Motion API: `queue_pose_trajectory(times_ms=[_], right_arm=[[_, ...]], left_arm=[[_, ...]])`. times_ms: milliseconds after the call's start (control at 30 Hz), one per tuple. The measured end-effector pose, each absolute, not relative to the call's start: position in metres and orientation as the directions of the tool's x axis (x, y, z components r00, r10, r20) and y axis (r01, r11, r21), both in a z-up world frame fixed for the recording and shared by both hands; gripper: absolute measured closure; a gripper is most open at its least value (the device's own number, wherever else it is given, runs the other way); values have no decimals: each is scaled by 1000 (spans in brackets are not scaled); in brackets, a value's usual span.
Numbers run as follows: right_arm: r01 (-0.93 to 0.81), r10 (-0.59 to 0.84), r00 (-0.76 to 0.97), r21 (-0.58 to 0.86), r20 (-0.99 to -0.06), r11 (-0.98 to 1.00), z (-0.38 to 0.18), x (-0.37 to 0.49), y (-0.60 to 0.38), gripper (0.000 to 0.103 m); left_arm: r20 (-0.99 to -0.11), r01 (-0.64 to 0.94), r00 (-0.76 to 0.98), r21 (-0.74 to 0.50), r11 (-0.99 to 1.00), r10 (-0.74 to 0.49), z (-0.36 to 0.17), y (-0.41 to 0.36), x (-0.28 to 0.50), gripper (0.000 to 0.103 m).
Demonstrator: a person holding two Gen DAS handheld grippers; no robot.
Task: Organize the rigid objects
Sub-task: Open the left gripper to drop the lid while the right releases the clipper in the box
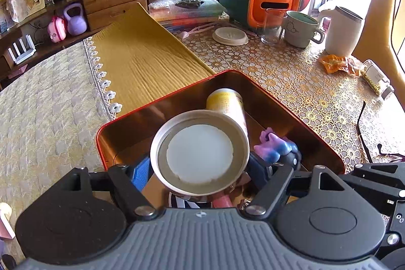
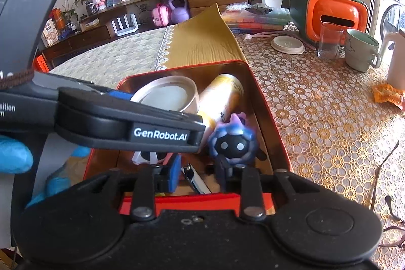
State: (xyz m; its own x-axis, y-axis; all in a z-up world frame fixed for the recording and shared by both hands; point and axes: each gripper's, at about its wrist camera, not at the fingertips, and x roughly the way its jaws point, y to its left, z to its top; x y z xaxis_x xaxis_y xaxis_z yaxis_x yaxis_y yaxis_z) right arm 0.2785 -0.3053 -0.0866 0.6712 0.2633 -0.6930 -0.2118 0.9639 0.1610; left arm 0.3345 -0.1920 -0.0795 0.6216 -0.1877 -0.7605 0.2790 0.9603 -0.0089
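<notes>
A red tin box [image 1: 141, 123] with a copper-coloured inside stands on the patterned tablecloth. My left gripper [image 1: 200, 168] is shut on a round silver tin [image 1: 200, 153] with a white disc face, held tilted above the box. The round tin [image 2: 167, 95] also shows in the right wrist view, behind the left gripper's side plate [image 2: 157, 134]. A yellow-white bottle [image 1: 227, 103] lies in the box [image 2: 197, 201], beside a purple-blue figurine [image 2: 233, 141]. My right gripper [image 2: 198, 176] is low inside the box, jaws a little apart. A metal nail clipper [image 2: 196, 182] lies in the gap, not pressed.
To the right on the table are a glass [image 1: 273, 27], a mug [image 1: 301, 29], a white jug [image 1: 341, 29], a round lid [image 1: 229, 36], an orange-green case [image 1: 268, 4], snack wrappers [image 1: 336, 63] and spectacles [image 2: 382, 184]. A yellow cloth [image 1: 141, 60] and a bed lie left. A blue-gloved hand [image 2: 15, 156] holds the left gripper.
</notes>
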Motion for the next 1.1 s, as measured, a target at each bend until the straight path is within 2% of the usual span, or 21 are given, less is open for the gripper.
queue_pose_trajectory(times_ms=[567, 1100], right_arm=[[-200, 261, 688, 168, -678, 965, -76, 264, -303, 60], [-218, 263, 718, 151, -645, 964, -50, 240, -289, 42]], left_arm=[[-746, 263, 636, -28, 964, -195, -66, -179, 319, 23], [-697, 270, 677, -62, 961, -235, -33, -148, 279, 22]])
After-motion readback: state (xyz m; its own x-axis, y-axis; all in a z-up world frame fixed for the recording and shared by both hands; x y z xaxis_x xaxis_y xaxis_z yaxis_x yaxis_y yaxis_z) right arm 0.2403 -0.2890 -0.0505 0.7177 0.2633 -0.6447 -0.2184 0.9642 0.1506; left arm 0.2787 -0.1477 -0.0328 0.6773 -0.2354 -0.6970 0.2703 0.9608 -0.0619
